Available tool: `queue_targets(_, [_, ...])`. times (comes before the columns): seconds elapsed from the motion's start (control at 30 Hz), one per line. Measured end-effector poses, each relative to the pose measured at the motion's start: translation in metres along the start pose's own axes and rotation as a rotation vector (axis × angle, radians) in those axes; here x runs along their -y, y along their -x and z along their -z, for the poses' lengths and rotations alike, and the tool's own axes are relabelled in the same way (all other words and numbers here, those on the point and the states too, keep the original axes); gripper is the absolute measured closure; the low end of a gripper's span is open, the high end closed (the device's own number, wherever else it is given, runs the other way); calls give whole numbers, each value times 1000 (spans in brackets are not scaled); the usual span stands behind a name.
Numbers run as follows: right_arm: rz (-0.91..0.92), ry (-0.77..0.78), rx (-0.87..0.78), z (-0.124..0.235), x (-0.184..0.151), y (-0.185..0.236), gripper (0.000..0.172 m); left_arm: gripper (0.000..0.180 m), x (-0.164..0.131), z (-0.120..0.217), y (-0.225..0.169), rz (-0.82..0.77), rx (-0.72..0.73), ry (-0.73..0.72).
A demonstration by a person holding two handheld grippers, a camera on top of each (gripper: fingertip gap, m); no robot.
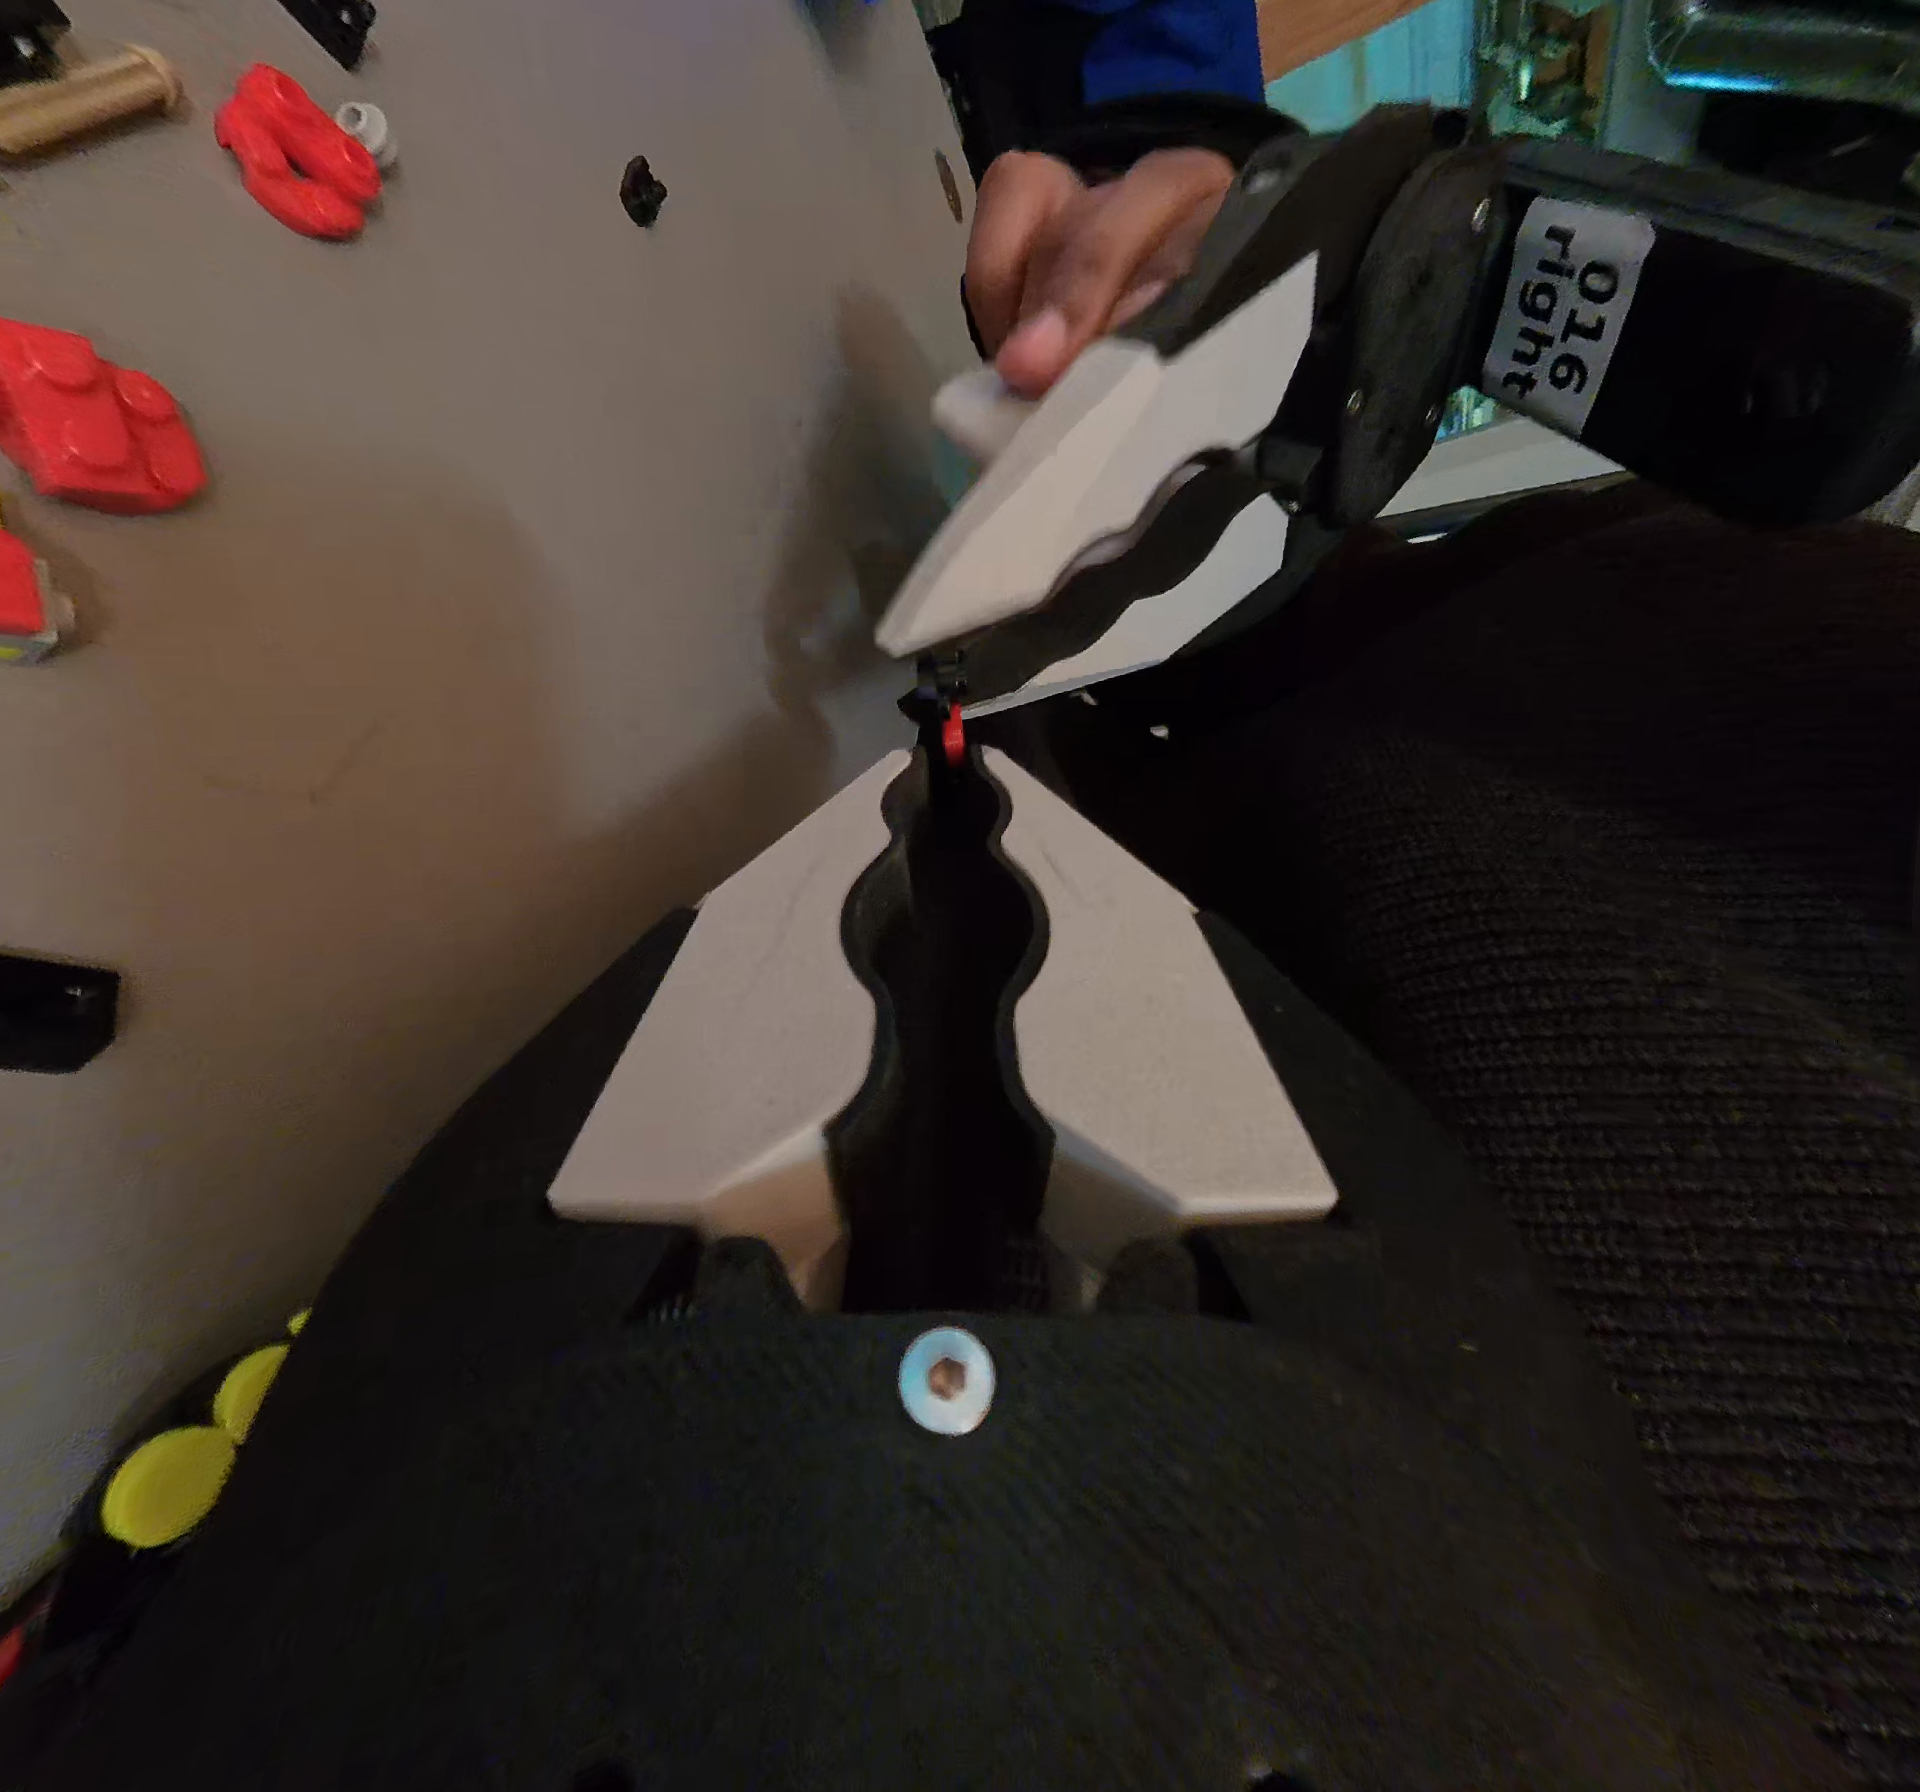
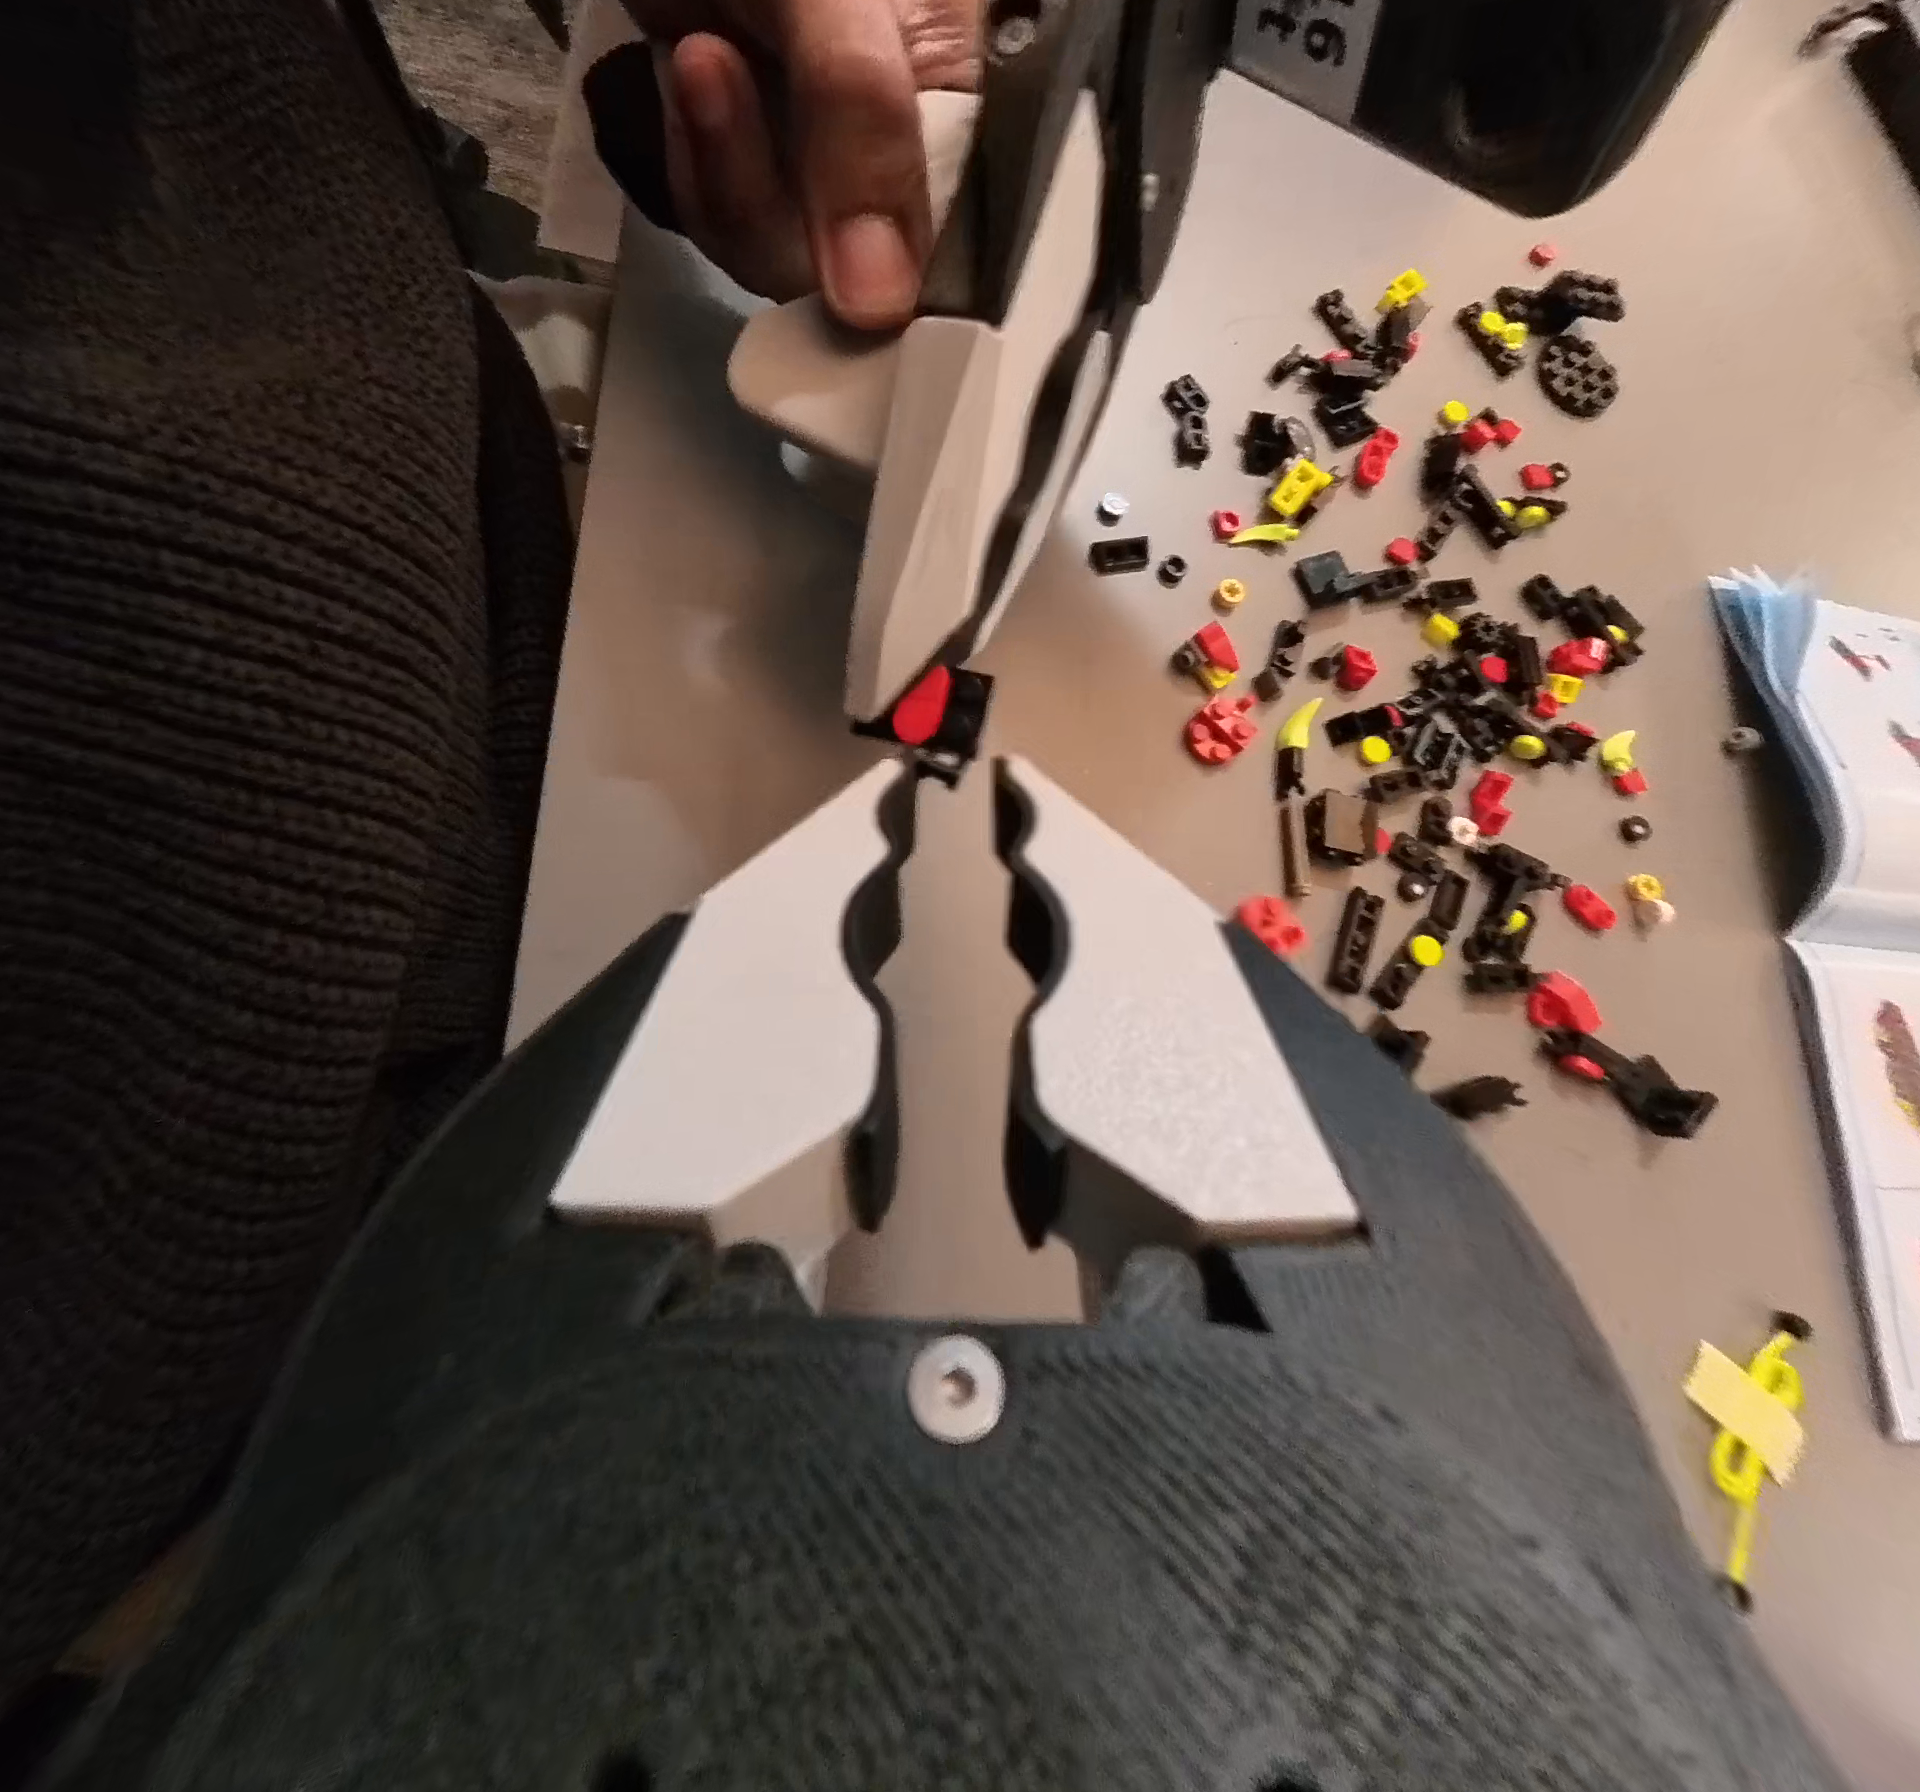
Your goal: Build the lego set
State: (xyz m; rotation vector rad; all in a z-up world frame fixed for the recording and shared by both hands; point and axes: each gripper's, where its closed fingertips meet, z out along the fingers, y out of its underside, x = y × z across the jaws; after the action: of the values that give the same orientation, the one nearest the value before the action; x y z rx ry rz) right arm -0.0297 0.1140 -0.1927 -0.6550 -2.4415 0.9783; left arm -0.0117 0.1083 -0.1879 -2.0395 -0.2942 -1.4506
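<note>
Left claw [image 1: 948, 757] is closed down tight on a small brick assembly [image 2: 935, 708]: a black plate with a red rounded piece on top, pinched right at the fingertips. In the left wrist view only a sliver of the red piece shows between the tips. Right claw [image 2: 948, 771] meets it tip to tip from the opposite side with its fingers parted and a clear gap between them. A small black bit hanging off the bottom of the assembly sits at the mouth of that gap, against or just beside the left-side fingertip [image 2: 883, 786], with the other fingertip apart from it, so the right claw has no hold on anything. The assembly is up off the tabletop [image 2: 717, 599], near its edge, next to dark knit fabric [image 2: 208, 599] on the person's side. A hand [image 2: 810, 80] grips the left claw's handle, and another hand [image 1: 1070, 256] grips the right one. A scatter of loose bricks [image 2: 1455, 703] in black, red and yellow lies well apart to the right, with an open booklet [image 2: 1849, 755] beyond it and a yellow piece under tape [image 2: 1745, 1410] nearer the camera. The left wrist view shows red bricks [image 1: 296, 147] and yellow round pieces [image 1: 171, 1493] on the tabletop, all away from both claws. The pictures are somewhat blurred.
</note>
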Motion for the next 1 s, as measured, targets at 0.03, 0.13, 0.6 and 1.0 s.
queue_targets(0.03, [4, -3, -3, 0, 1, 0, 162, 177, 1, 1, 0, 2, -4, 0])
queue_targets(0.13, [9, -2, 3, 0, 1, 1, 162, 177, -1, 1, 0, -2, 0, 8])
queue_targets(0.6, [46, 15, 34, 0, -2, 9, 165, 177, -8, -2, -1, 18, -16, 49])
queue_targets(1.0, [-35, -62, -70, 8, 3, -16, 157, 177, 18, 7, -3, 72, -78, -129])
